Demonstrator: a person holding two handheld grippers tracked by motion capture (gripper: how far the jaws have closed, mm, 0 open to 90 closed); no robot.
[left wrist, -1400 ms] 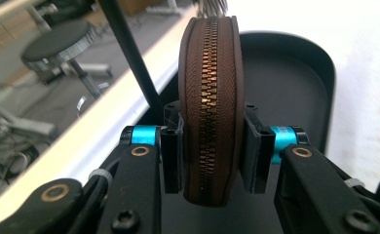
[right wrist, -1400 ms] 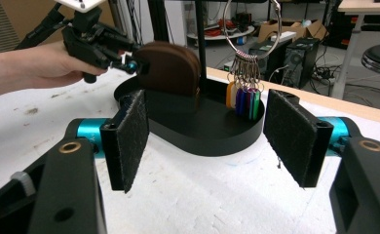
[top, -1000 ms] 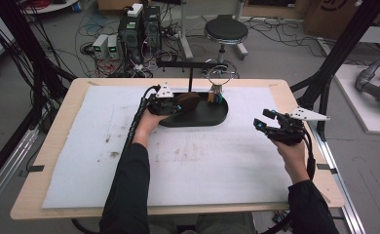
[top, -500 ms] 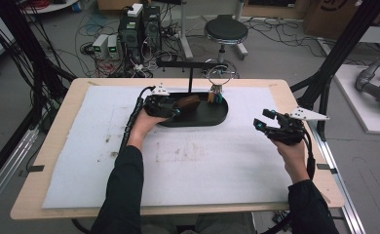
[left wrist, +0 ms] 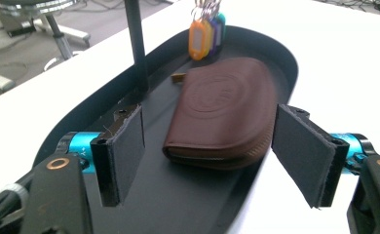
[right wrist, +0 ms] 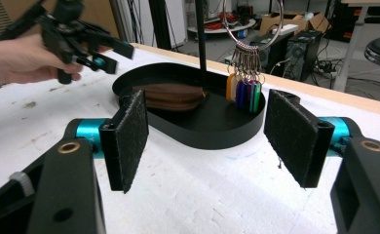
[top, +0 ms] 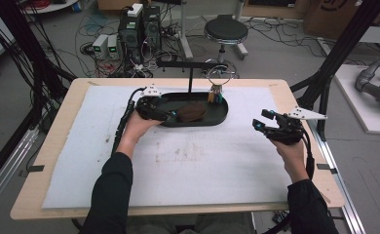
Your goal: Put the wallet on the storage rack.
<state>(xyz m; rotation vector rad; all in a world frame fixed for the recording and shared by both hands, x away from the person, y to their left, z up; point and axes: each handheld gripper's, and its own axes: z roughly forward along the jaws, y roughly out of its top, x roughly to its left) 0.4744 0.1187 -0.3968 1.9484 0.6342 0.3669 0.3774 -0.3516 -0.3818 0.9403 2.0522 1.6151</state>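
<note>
I note the bench (top: pixel 275 161), and near its far edge the black oval tray (top: pixel 221 117) holding a brown zip wallet (left wrist: pixel 227 117) flat on its floor, with tagged keys (right wrist: pixel 244 92) hanging on a ring at its right end. My left gripper (left wrist: pixel 210 151) sits at the tray's left end, jaws apart either side of the wallet, touching nothing. My right gripper (top: pixel 271 126) is near the bench's right edge, jaws apart and empty.
</note>
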